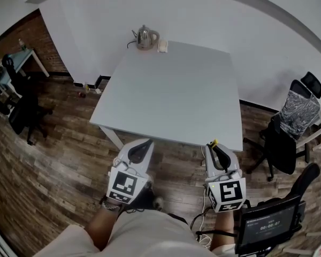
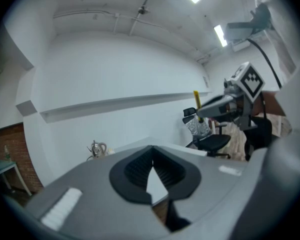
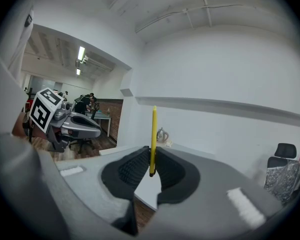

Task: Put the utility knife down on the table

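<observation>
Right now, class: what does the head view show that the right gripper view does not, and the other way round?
Only the head view: the whole table top, the person's lap and a small screen. Only the right gripper view: ceiling lamps, and the right tool with its jaws shut on the knife, which stands upright. Both: the kettle, the left tool, and the knife, just a yellow tip from above.

The utility knife is yellow, the table white, the kettle silver.
</observation>
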`<state>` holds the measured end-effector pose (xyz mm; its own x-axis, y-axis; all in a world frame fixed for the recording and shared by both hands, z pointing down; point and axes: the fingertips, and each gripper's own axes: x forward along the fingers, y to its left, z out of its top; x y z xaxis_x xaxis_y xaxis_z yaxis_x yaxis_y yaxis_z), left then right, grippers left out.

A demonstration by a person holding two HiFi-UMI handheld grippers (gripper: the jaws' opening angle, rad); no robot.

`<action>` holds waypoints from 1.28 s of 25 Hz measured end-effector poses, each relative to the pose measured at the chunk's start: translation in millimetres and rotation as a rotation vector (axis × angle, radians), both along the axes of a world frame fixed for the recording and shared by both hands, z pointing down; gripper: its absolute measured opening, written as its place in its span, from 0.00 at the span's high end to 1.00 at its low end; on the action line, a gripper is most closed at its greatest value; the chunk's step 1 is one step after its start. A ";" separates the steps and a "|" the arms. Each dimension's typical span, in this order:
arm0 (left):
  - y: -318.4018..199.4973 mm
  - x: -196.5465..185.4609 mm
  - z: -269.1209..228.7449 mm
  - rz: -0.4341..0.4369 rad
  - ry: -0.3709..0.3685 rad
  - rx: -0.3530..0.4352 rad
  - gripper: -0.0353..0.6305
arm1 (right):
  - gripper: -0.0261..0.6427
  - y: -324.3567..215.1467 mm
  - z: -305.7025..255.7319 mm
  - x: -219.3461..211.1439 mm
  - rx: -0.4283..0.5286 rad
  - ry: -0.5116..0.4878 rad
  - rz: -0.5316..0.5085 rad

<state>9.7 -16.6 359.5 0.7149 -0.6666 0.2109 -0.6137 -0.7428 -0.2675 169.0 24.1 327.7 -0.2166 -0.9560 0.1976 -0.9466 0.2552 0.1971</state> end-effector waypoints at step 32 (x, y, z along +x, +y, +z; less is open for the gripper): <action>-86.5 19.1 1.6 0.041 0.053 -0.017 0.94 | 0.89 -76.2 -5.4 11.9 -0.003 0.034 0.047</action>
<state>28.7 -103.1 361.1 0.7522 -0.6331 0.1827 -0.5956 -0.7719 -0.2225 180.9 -52.1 322.3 -0.1645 -0.9644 0.2071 -0.9503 0.2112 0.2287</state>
